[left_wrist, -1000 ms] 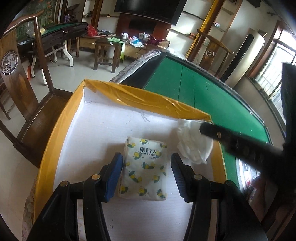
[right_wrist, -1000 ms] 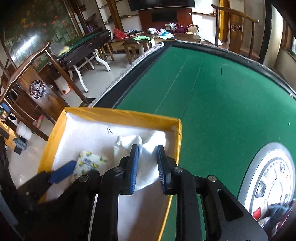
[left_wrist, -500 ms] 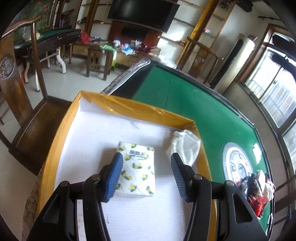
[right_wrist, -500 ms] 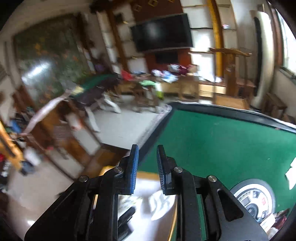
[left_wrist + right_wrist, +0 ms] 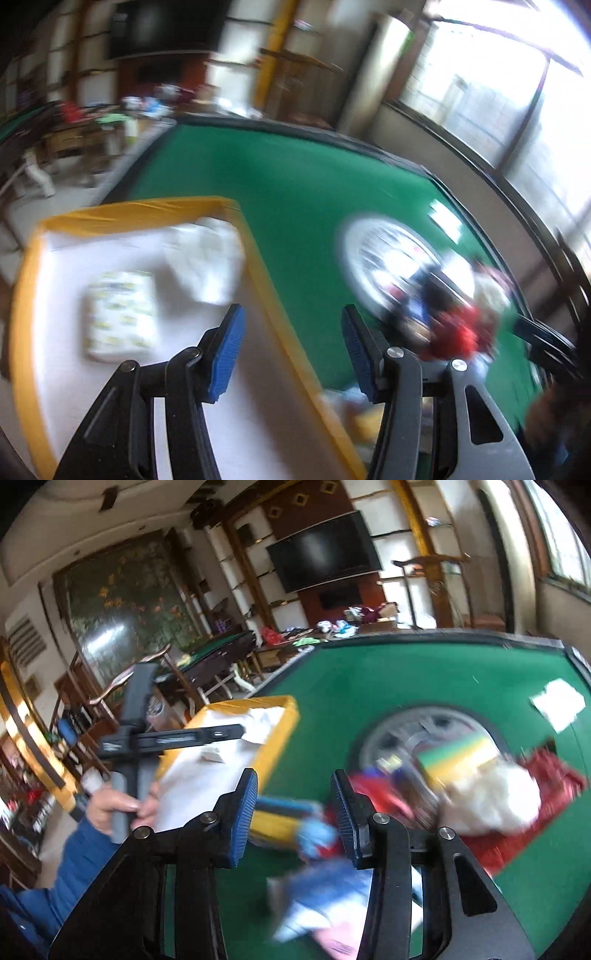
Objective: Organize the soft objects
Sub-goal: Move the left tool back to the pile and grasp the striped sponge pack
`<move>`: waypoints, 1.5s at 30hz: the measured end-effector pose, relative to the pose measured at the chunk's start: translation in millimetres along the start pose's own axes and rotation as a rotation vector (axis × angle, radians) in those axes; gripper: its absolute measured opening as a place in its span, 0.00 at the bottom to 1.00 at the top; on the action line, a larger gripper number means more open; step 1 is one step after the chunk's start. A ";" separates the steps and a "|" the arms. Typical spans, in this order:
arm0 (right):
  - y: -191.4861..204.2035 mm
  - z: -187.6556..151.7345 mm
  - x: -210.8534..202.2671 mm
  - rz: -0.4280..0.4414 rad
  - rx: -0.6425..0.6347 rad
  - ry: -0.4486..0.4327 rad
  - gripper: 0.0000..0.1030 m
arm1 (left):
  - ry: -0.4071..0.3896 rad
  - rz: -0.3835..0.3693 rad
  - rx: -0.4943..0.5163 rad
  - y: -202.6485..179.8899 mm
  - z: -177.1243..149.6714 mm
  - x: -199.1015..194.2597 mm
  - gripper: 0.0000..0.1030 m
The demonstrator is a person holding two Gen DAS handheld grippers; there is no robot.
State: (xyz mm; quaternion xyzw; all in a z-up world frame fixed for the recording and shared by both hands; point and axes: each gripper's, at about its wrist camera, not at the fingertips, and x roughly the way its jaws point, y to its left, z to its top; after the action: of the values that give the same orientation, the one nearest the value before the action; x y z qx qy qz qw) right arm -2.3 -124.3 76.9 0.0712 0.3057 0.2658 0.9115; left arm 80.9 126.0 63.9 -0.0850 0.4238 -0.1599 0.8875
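Note:
A yellow-rimmed box [image 5: 140, 208] with a white floor stands at the left end of the green table [image 5: 295, 192]. In it lie a tissue pack with a lemon print [image 5: 120, 319] and a crumpled white cloth [image 5: 207, 260]. My left gripper [image 5: 291, 354] hangs open and empty over the box's right wall. In the right wrist view the box [image 5: 284, 720] is at left, and a blurred heap of soft things [image 5: 487, 801] lies in the middle of the table. My right gripper [image 5: 295, 816] is above that heap, its jaws opening with nothing between them.
A round silver hub [image 5: 424, 731] sits in the table's centre under the heap, and a white sheet [image 5: 561, 703] lies at the far right. A person's hand [image 5: 114, 806] in a blue sleeve holds the left gripper's handle. Wooden chairs and a second table stand beyond.
The right gripper let go of the white cloth in the box, swung right over the heap and its jaws widened. The left gripper swung right, from above the tissue pack to the box's right wall.

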 end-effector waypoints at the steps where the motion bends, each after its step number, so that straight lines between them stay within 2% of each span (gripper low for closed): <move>1: -14.3 -6.7 -2.6 0.009 0.025 -0.002 0.40 | 0.032 -0.030 0.018 -12.0 -0.5 6.0 0.53; 3: -39.9 -8.9 -1.8 0.059 0.101 0.020 0.40 | 0.118 -0.055 0.049 -33.7 -3.1 22.5 0.53; 6: -57.2 -3.8 -10.3 0.103 0.177 -0.014 0.40 | 0.194 0.027 0.105 -54.3 -4.1 45.1 0.53; 9: -64.0 -2.6 -18.4 0.159 0.235 -0.043 0.40 | 0.294 0.058 0.104 -62.3 -9.3 67.0 0.54; 11: -61.9 -3.3 -18.9 0.168 0.246 -0.045 0.40 | 0.333 0.077 0.119 -69.1 -13.8 74.2 0.54; 14: -65.4 -3.6 -20.5 0.180 0.269 -0.045 0.40 | 0.369 0.027 0.081 -74.2 -21.9 67.9 0.54; 16: -70.3 -4.0 -24.9 0.190 0.288 -0.061 0.40 | 0.376 0.008 0.052 -82.5 -31.7 61.1 0.54; 19: -73.6 -4.2 -29.0 0.202 0.301 -0.077 0.40 | 0.374 -0.003 0.080 -104.5 -59.3 47.7 0.63; 21: -73.1 -4.5 -32.4 0.211 0.309 -0.085 0.40 | 0.382 -0.050 0.106 -120.2 -79.4 41.8 0.68; 25: -79.5 -5.3 -34.4 0.226 0.317 -0.090 0.40 | 0.385 -0.129 0.134 -143.7 -111.7 22.5 0.68; 32: -88.0 -5.8 -41.2 0.229 0.336 -0.104 0.40 | 0.347 -0.130 0.293 -165.5 -149.4 -25.8 0.68; 34: -87.9 -5.4 -41.8 0.226 0.329 -0.108 0.40 | 0.337 -0.139 0.381 -177.1 -162.5 -34.9 0.68; 36: -87.9 -4.8 -43.2 0.229 0.324 -0.112 0.40 | 0.327 -0.108 0.481 -188.7 -173.0 -36.6 0.68; 39: -88.9 -5.0 -42.9 0.228 0.323 -0.113 0.40 | 0.337 -0.023 0.631 -210.9 -194.4 -32.7 0.68; 43: -91.3 -6.0 -38.8 0.216 0.337 -0.105 0.40 | 0.340 0.050 0.768 -226.9 -211.1 -25.9 0.68; 45: -92.2 -6.0 -38.8 0.218 0.343 -0.102 0.40 | 0.331 0.056 0.789 -230.6 -212.8 -24.5 0.70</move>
State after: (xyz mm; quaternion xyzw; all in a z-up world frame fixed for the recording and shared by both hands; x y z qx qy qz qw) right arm 8.8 -223.2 65.3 0.2715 0.2904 0.3028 0.8662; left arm -148.3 -83.9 14.4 0.2994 0.4690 -0.2973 0.7759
